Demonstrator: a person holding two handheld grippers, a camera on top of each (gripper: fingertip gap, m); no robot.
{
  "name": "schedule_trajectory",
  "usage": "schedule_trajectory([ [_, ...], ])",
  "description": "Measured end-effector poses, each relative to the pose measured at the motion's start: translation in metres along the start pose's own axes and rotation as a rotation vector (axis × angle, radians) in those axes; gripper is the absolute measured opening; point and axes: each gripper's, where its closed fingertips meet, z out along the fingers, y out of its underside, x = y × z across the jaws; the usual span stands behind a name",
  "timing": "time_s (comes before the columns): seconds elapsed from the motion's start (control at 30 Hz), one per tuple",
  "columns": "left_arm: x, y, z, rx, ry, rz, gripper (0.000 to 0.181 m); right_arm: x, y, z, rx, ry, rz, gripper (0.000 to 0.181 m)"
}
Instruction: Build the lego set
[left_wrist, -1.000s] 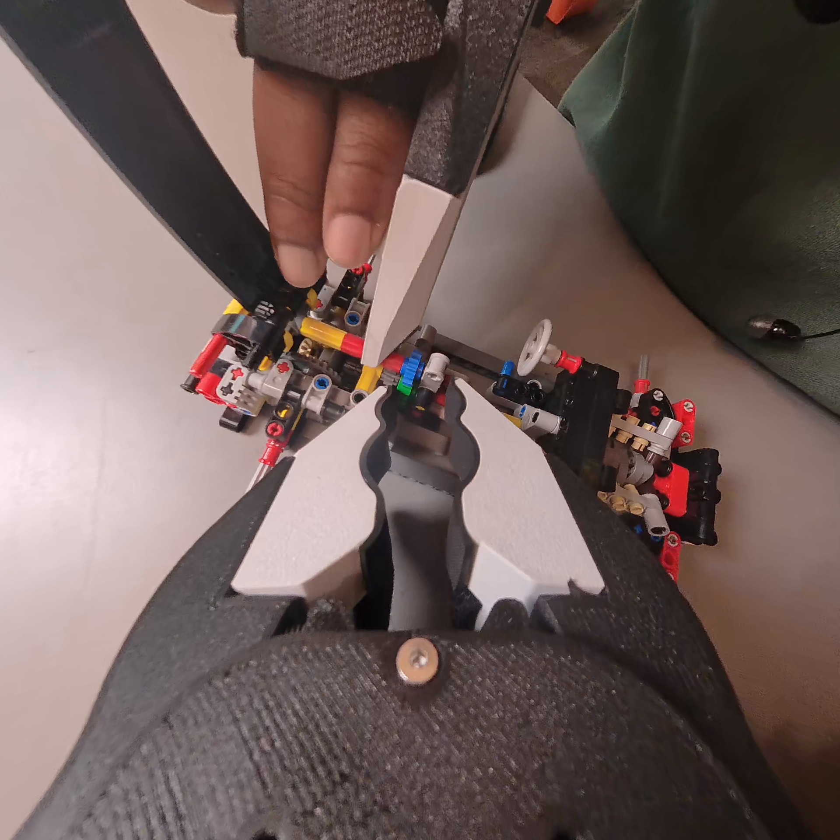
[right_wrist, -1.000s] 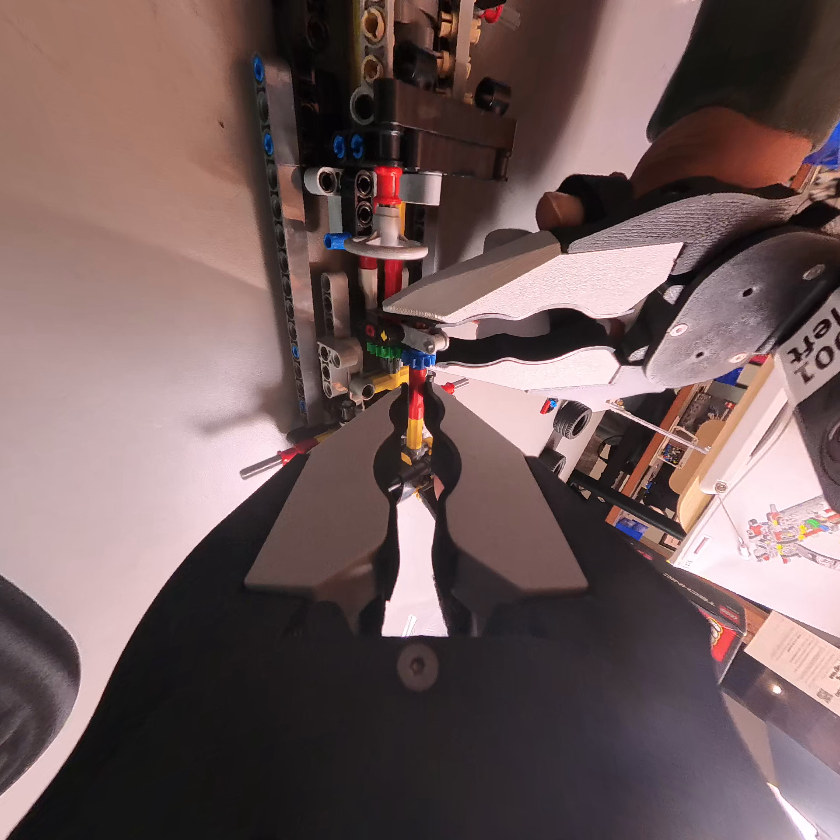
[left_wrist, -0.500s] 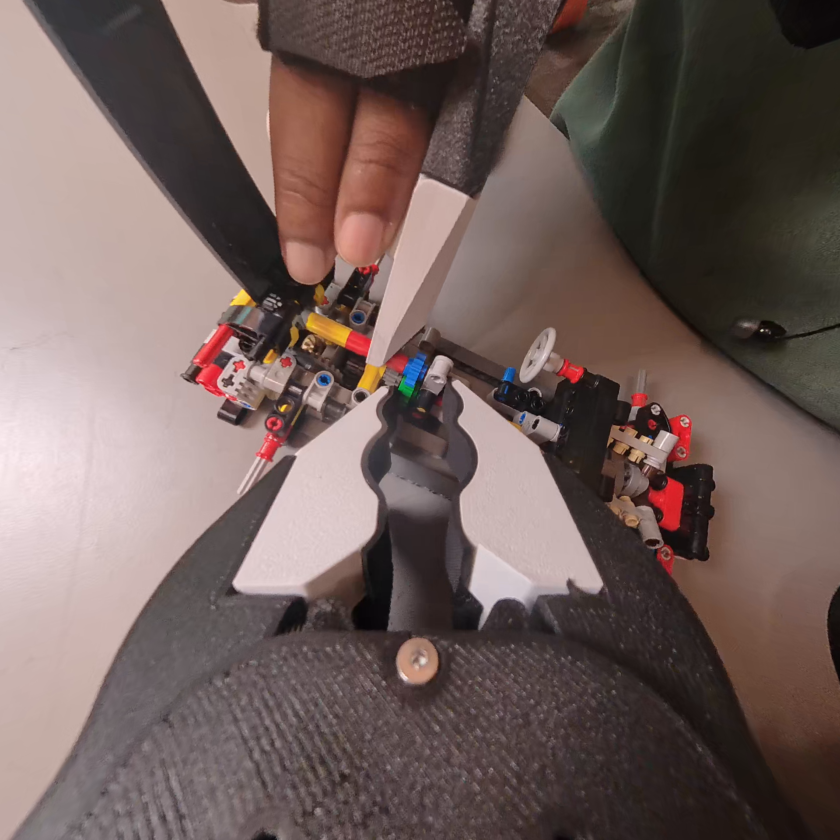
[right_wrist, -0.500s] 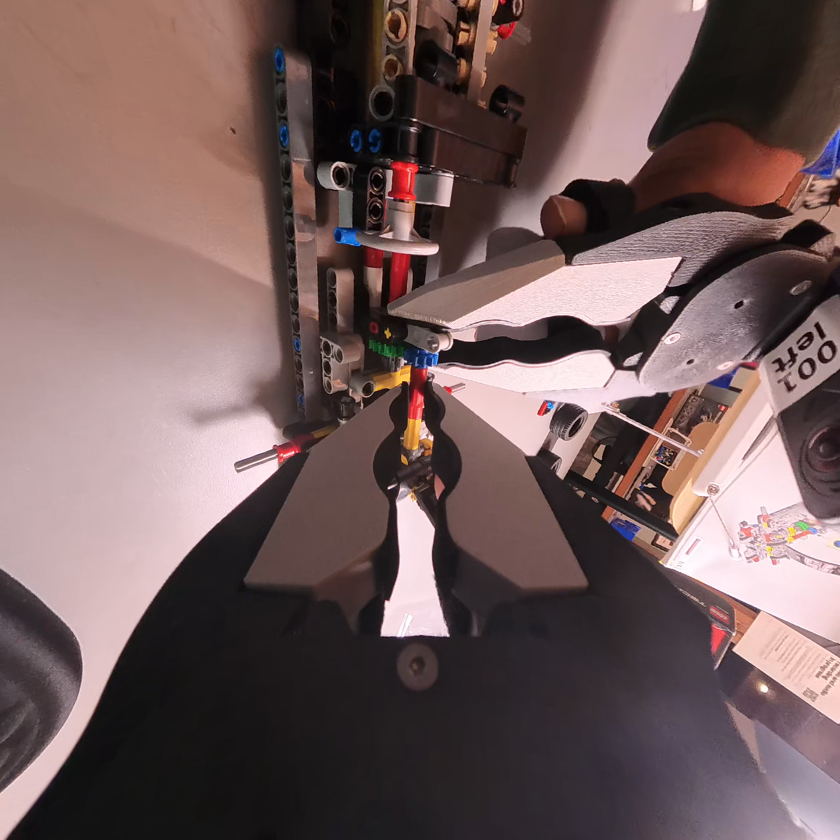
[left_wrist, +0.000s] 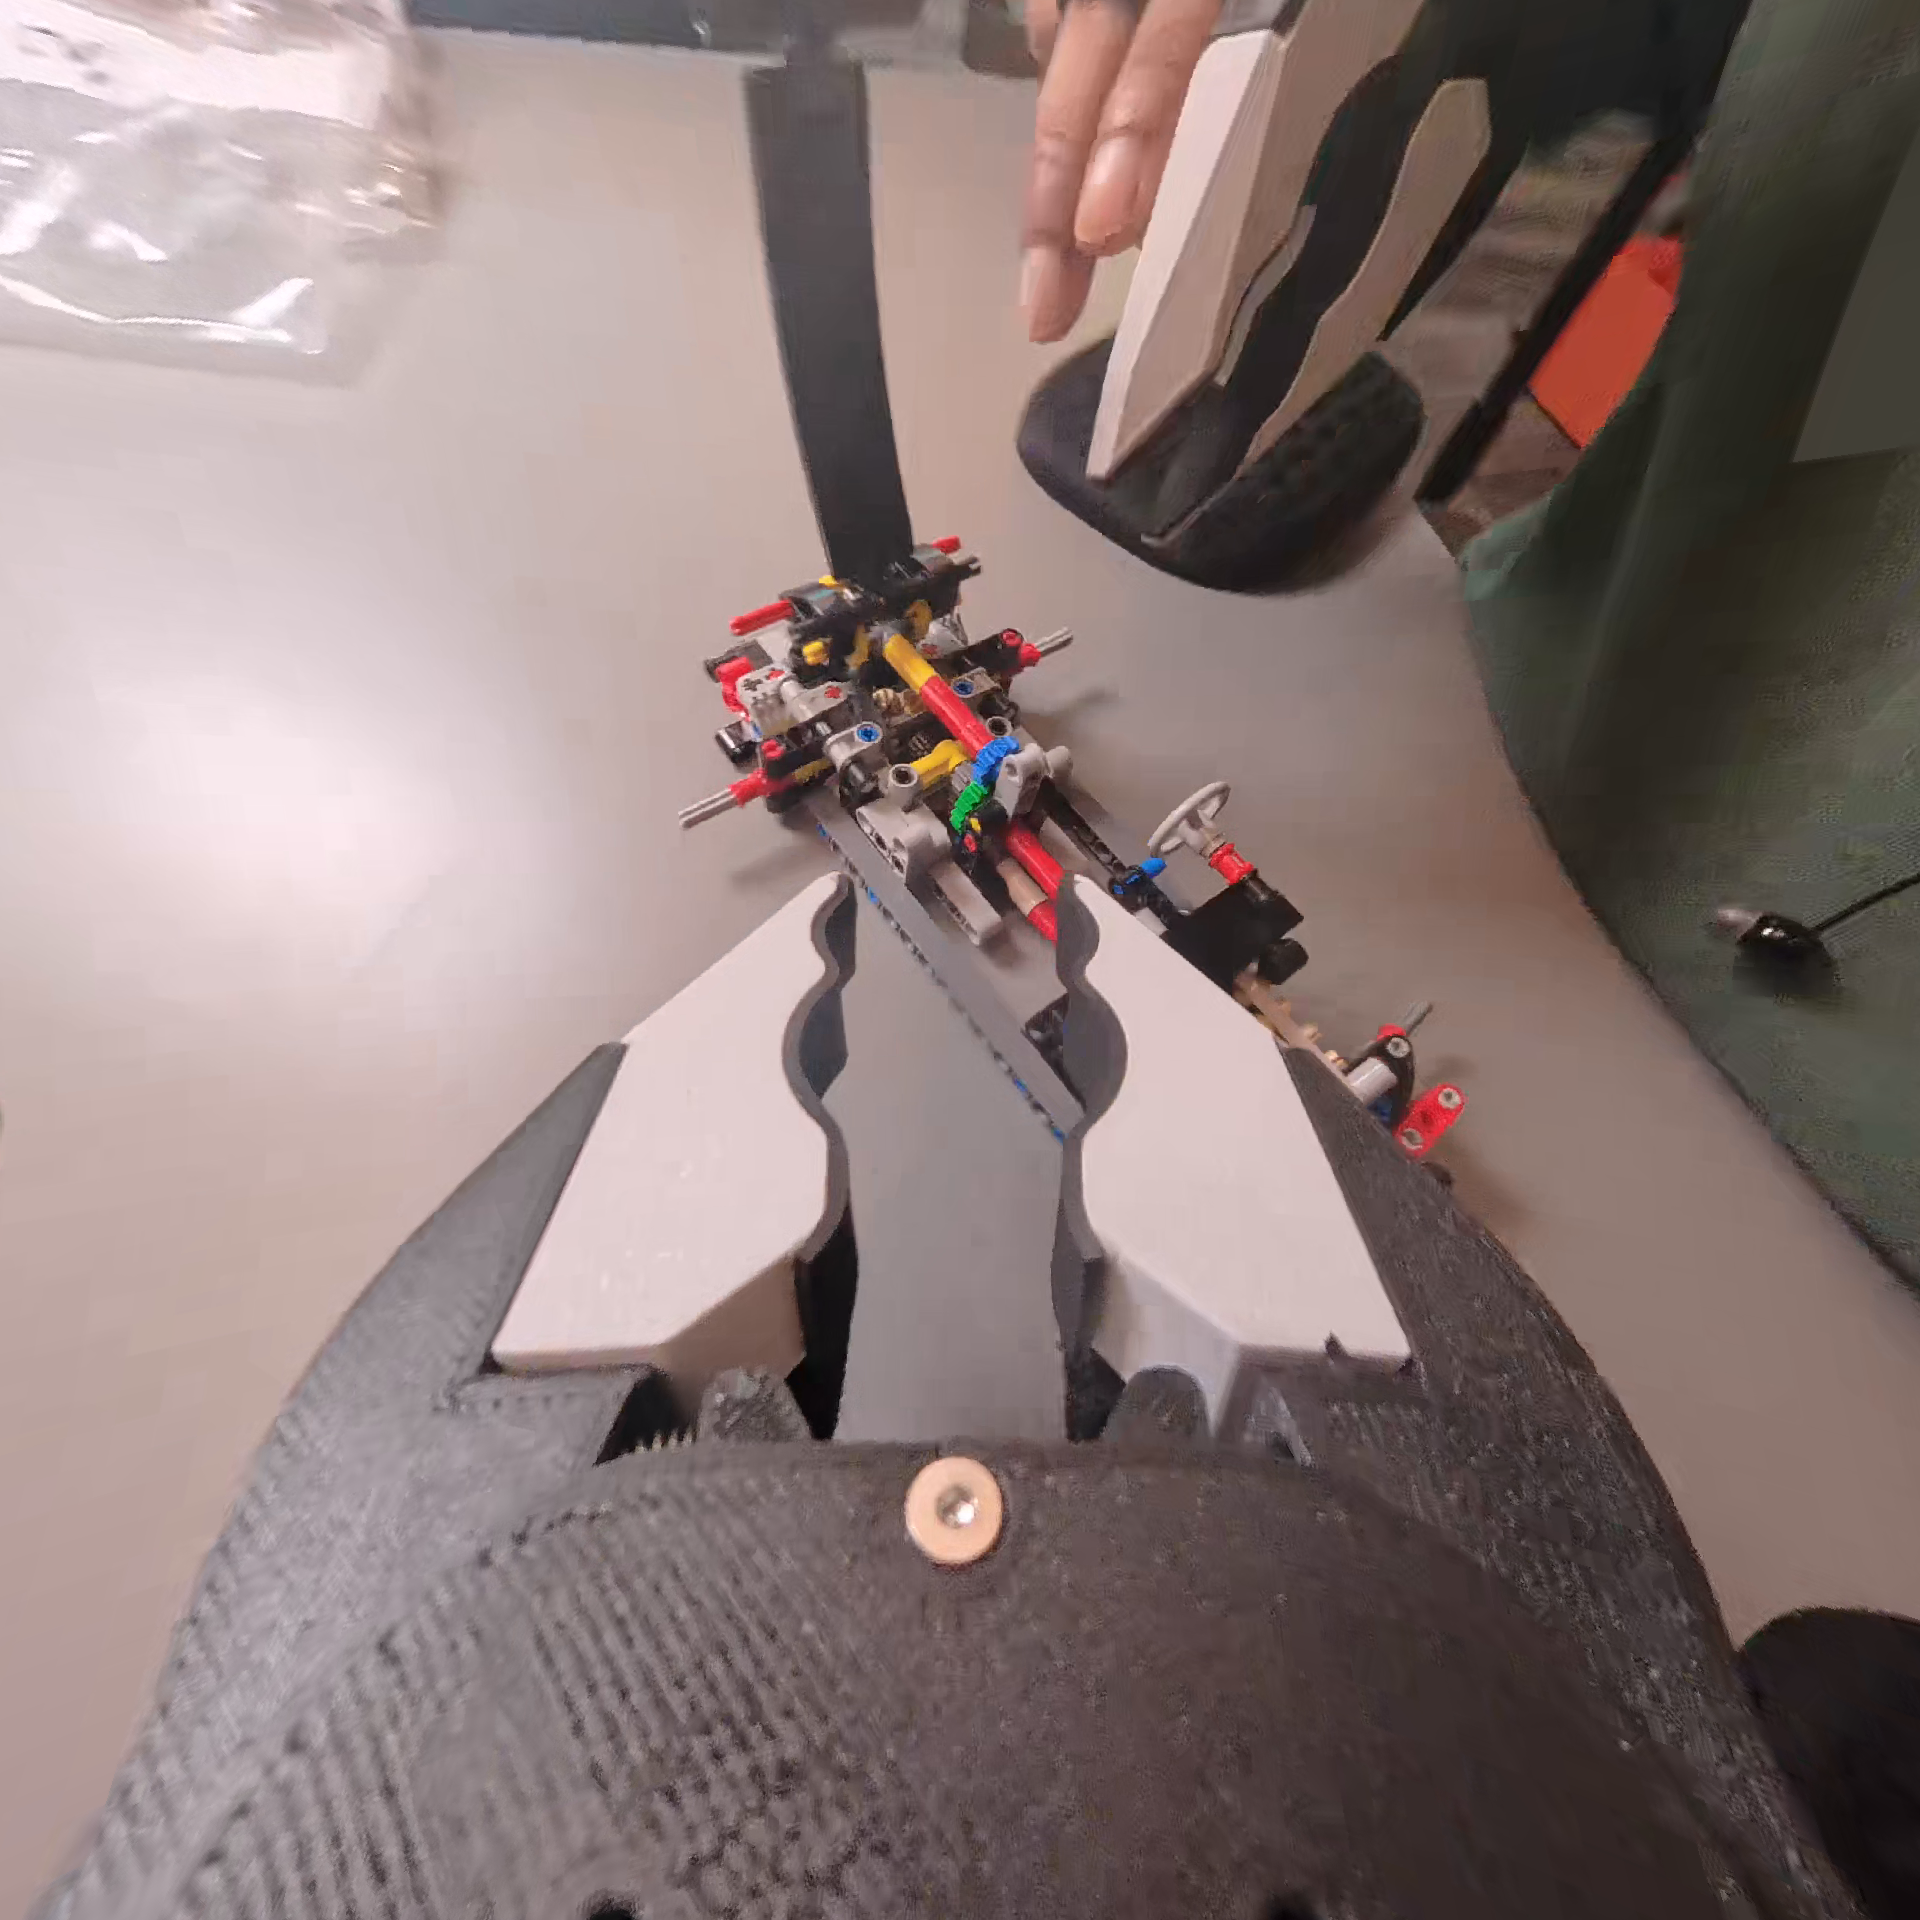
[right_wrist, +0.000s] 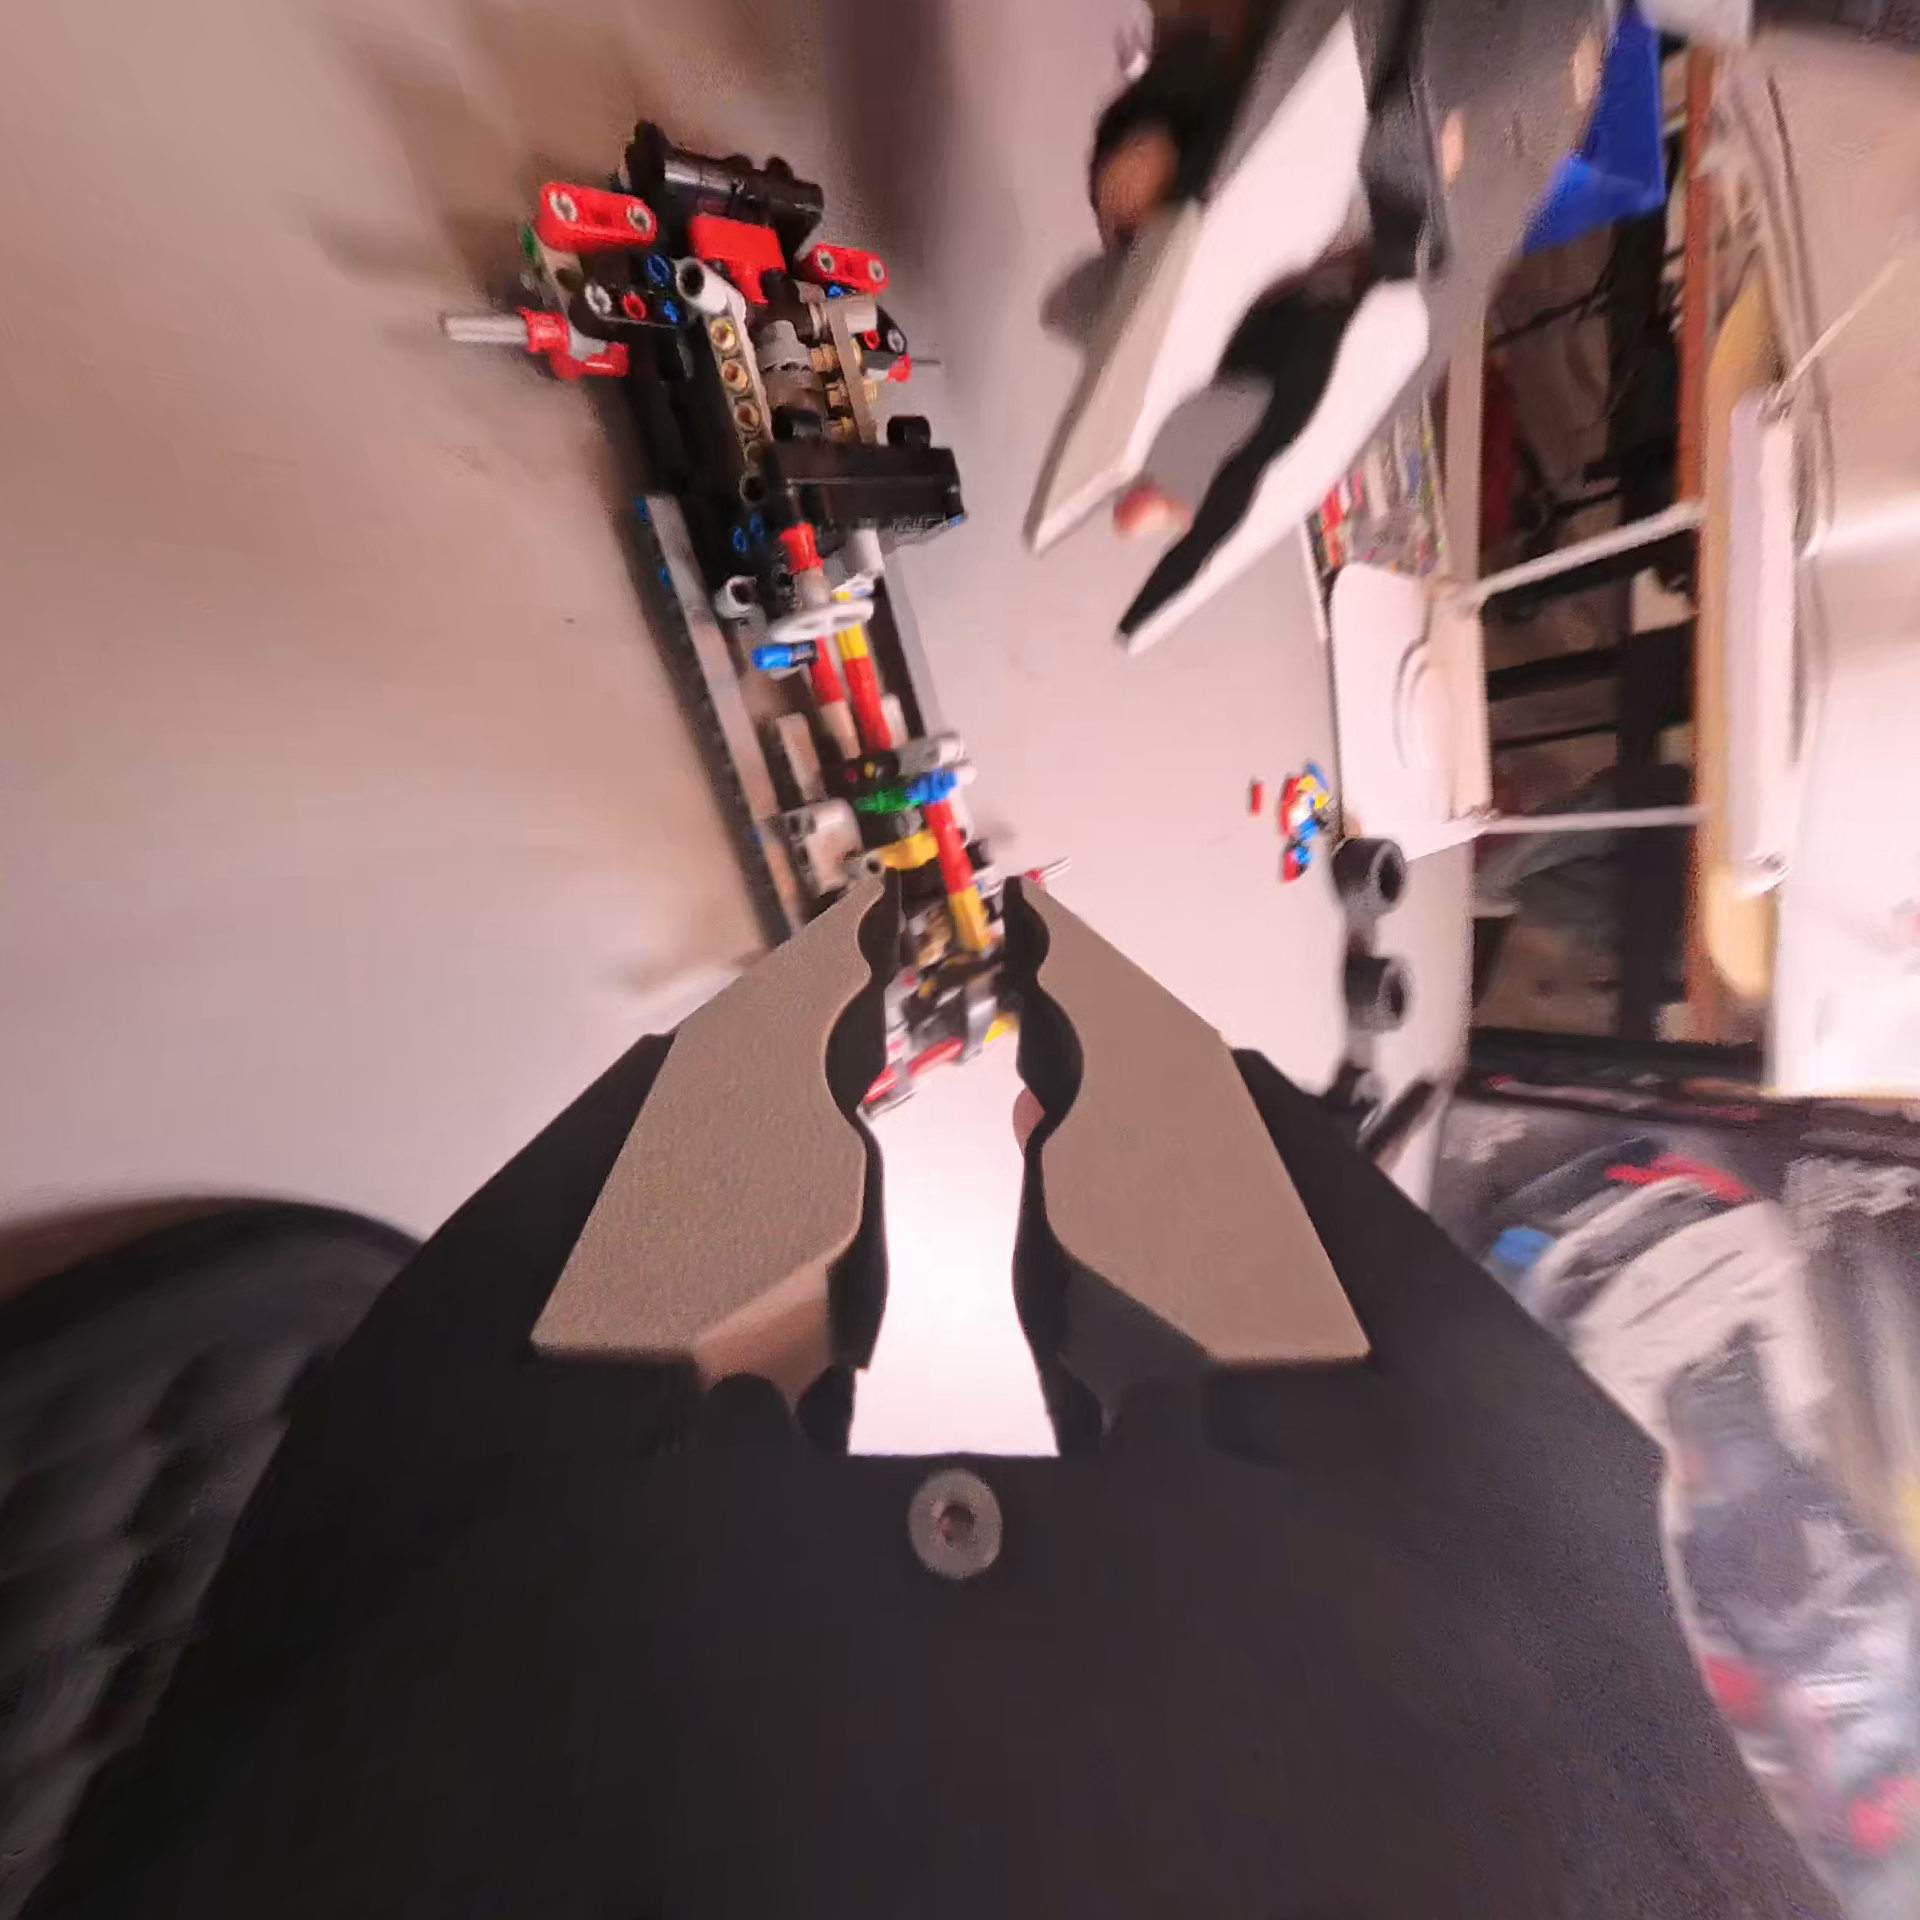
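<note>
Lego model (left_wrist: 977, 821) lies on the table (left_wrist: 312, 727), at 12 o'clock from the left gripper (left_wrist: 956, 914). Both the left gripper and the right gripper (right_wrist: 945, 899) stand released, empty. Judged light, rigid, with fragile protruding pins; grip the long grey side beam (left_wrist: 966, 997).

Lego chassis (left_wrist: 966, 821) on table (left_wrist: 312, 831), between both tongs.
</note>
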Motion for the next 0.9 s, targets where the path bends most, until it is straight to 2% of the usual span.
schedule_trajectory([
  [0.1, 0.019, 0.005, -0.021, 0.061, -0.089, -0.090, 0.051, -0.017, 0.032, -0.009, 0.041, -0.112, 0.240, 0.026],
  [0.2, 0.047, 0.025, -0.030, 0.028, -0.136, -0.189, 0.076, -0.018, 0.068, 0.002, 0.069, -0.114, 0.442, 0.031],
  [0.33, 0.067, 0.063, -0.018, -0.094, -0.244, -0.224, 0.100, -0.023, 0.075, 0.027, 0.092, -0.158, 0.544, 0.050],
  [0.4, 0.067, 0.074, -0.013, -0.128, -0.292, -0.196, 0.098, -0.027, 0.067, 0.034, 0.104, -0.194, 0.552, 0.046],
  [0.47, 0.062, 0.077, -0.017, -0.138, -0.322, -0.161, 0.087, -0.028, 0.063, 0.037, 0.096, -0.192, 0.528, 0.040],
  [0.57, 0.054, 0.084, -0.033, -0.138, -0.323, -0.179, 0.070, -0.029, 0.052, 0.038, 0.115, -0.174, 0.533, 0.035],
  [0.67, 0.048, 0.091, -0.048, -0.127, -0.295, -0.190, 0.065, -0.033, 0.041, 0.040, 0.148, -0.161, 0.519, 0.029],
  [0.77, 0.034, 0.097, -0.067, -0.131, -0.348, -0.218, 0.058, -0.034, 0.032, 0.044, 0.181, -0.146, 0.516, 0.029],
  [0.9, 0.024, 0.079, -0.090, -0.067, -0.415, -0.213, 0.056, -0.029, 0.023, 0.041, 0.246, -0.142, 0.526, 0.028],
])
